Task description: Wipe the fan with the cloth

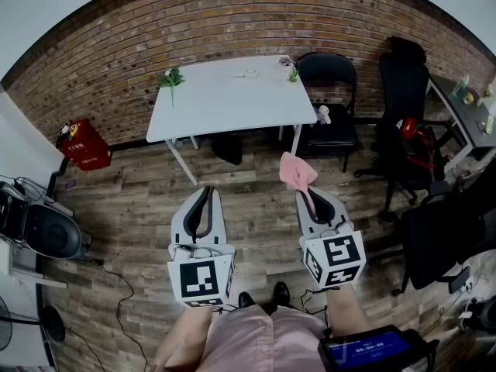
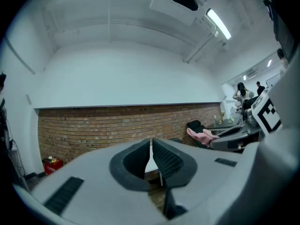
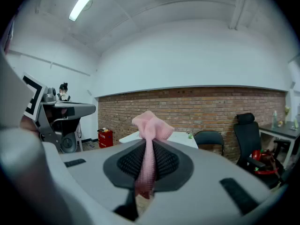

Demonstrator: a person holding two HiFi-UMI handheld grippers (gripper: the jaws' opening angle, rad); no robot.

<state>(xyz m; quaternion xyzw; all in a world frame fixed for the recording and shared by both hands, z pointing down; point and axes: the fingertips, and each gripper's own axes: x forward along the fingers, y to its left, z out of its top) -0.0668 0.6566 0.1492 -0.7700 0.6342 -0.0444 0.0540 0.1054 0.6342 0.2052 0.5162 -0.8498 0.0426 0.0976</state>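
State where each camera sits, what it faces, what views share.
Head view: on the head, facing down; left hand-held gripper, right hand-held gripper, shoes show.
Left gripper view: rides the left one, facing brick wall; shut empty jaws.
Right gripper view: likewise on the right; jaws clamp pink cloth.
All share pink cloth.

The cloth (image 1: 297,170) is pink and soft, crumpled into a loose bunch. It is pinched between the closed jaws of the right gripper (image 3: 149,146) and held up in the air. The bunched end stands out past the jaw tips. A narrow strip runs back between the pads and hangs below them.
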